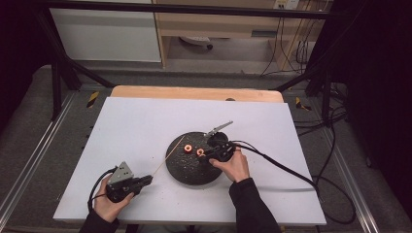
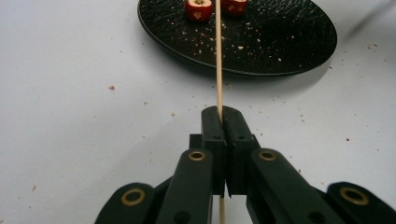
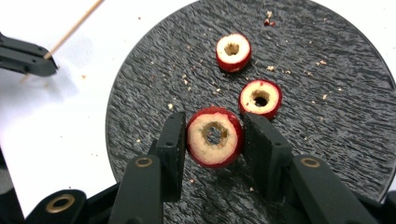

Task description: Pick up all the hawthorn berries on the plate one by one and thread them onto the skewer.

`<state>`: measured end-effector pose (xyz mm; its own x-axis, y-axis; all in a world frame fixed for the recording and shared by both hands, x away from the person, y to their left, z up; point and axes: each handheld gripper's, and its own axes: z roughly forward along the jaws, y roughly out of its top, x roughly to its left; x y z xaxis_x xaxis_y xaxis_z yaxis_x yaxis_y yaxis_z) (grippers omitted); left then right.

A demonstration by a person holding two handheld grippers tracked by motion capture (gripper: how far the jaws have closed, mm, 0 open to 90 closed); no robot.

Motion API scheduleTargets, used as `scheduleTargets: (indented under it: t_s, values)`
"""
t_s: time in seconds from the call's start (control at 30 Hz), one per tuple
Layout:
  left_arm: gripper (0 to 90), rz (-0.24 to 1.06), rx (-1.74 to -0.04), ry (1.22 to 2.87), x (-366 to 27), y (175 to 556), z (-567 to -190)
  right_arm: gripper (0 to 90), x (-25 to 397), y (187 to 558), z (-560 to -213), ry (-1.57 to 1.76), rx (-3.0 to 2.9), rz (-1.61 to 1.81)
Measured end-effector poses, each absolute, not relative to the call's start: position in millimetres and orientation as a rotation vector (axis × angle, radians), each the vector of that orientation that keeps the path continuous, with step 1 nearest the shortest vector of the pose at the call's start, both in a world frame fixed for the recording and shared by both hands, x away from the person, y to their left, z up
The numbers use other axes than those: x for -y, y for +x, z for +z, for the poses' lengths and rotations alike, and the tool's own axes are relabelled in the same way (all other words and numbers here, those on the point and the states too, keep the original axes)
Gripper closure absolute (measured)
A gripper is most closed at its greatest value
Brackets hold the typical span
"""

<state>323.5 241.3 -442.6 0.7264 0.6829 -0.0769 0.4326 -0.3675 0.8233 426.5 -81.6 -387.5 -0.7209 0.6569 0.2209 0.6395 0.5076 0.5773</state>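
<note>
Clamped between the jaws of my right gripper [image 3: 214,140] is a cored red fruit slice [image 3: 215,136], its pale cut face and hollowed middle turned up toward that gripper's camera. Both pads press against its red skin, one on each side, and the slice sits just above the black plate [image 3: 336,121]; I cannot tell whether it touches the surface. Two more cored slices lie on the plate just beyond it: the nearer slice [image 3: 260,98] close to my right jaw's tip, the farther slice [image 3: 233,52] a little past that. Crumbs are scattered over the dark textured surface around them.

My left gripper [image 2: 222,122] is pinched tight on a thin wooden skewer [image 2: 218,60]. The stick runs straight out from between the closed jaws toward the plate [image 2: 280,46], and its far end passes between two red slices at the plate's far side in the left gripper view.

From the high view, my right hand [image 1: 235,165] rests over the plate's near right edge, while my left hand [image 1: 109,201] holds its gripper off the plate, on the white table [image 1: 136,121], with the skewer [image 1: 167,158] slanting up over the plate's left rim.
</note>
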Motion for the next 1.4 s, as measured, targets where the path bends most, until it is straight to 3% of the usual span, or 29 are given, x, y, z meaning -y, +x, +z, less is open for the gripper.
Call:
scheduleTargets:
  t_s: [0.63, 1.4]
  values:
    - [88.5, 0.348, -0.844, 2.02, -238, 323, -443, 61.2, 107, 409, -392, 1.275, -2.445, 1.396]
    - [88.5, 0.351, -0.845, 2.0, -234, 322, -443, 61.3, 107, 402, -401, 1.402, -2.11, 1.761]
